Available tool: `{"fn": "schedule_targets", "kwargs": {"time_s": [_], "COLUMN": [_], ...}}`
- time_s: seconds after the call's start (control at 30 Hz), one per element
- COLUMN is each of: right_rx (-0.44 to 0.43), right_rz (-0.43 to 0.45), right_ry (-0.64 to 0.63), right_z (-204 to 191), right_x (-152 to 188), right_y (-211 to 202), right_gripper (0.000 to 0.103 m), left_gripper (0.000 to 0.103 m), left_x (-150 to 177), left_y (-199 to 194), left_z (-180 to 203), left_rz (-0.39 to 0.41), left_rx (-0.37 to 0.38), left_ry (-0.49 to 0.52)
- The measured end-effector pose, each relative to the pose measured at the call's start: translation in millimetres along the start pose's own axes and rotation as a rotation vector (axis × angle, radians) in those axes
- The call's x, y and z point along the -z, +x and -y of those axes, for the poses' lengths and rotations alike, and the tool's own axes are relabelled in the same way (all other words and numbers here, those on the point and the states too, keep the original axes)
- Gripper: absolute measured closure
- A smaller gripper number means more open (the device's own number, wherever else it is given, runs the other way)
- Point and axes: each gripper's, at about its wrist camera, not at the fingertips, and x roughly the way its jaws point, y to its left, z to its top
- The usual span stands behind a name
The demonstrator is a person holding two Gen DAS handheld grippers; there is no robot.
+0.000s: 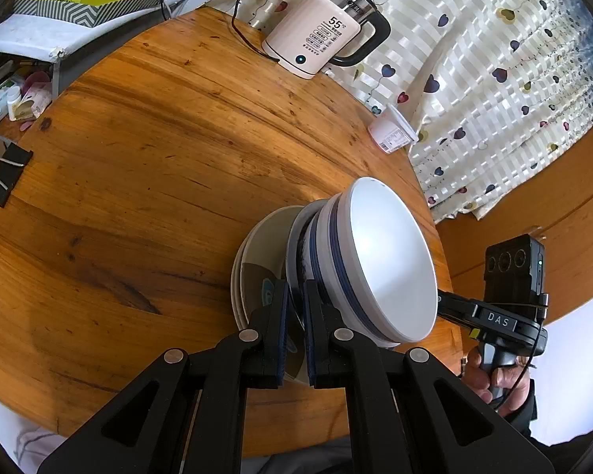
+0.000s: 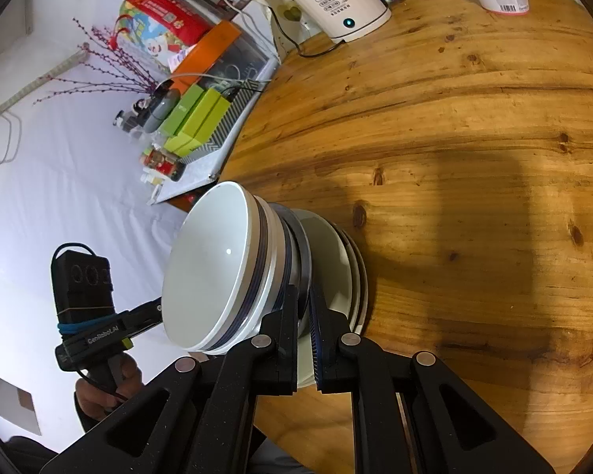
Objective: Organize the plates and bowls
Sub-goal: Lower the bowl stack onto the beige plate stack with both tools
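Left wrist view: the left claw [image 1: 295, 316] pinches a plate [image 1: 296, 252] rim, bowls [image 1: 387, 260] stacked just right. The right claw [image 2: 303, 316] clamps the same plate's opposite rim.

White bowls w/ blue bands [image 1: 375, 260] nested on stacked plates [image 1: 257, 268], round wooden surface [image 1: 158, 158]; white electric kettle [image 1: 320, 35] behind at far edge.

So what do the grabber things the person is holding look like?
Each tool is black, with silver round rivets and fingers lined with ridged blue pads. The right tool has white "DAS" lettering, a yellow tab and a thin black cable. The left tool reads "GenRoboAI" and has a blue band. The person's sleeves look dark.
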Motion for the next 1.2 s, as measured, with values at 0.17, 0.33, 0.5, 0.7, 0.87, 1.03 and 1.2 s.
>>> {"fn": "schedule_targets", "kwargs": {"time_s": [0.17, 0.33, 0.5, 0.7, 0.87, 1.03, 1.2], "right_rx": [0.002, 0.007, 0.018, 0.038, 0.04, 0.055, 0.1], "right_rz": [-0.001, -0.005, 0.001, 0.015, 0.022, 0.038, 0.064], "right_ry": [-0.001, -0.011, -0.023, -0.029, -0.052, -0.109, -0.185], "right_z": [-1, 0, -2, 0, -5, -20, -37], "right_x": [0, 1, 3, 9, 13, 18, 26], "right_y": [0, 1, -1, -10, -16, -22, -29], "right_gripper": [0.094, 0.094, 0.092, 0.081, 0.074, 0.065, 0.059], "left_gripper": [0.097, 0.097, 0.097, 0.097, 0.095, 0.093, 0.093], "left_x": [-1, 0, 0, 4, 10, 16, 23], "left_y": [1, 1, -1, -5, -9, -16, -24], "left_z": [3, 7, 9, 14, 23, 33, 43], "left_rz": [0.006, 0.02, 0.031, 0.059, 0.075, 0.106, 0.137], "left_rx": [-0.026, -0.053, -0.069, -0.118, -0.152, -0.191, -0.238], "left_ry": [0.025, 0.051, 0.053, 0.069, 0.094, 0.123, 0.151]}}
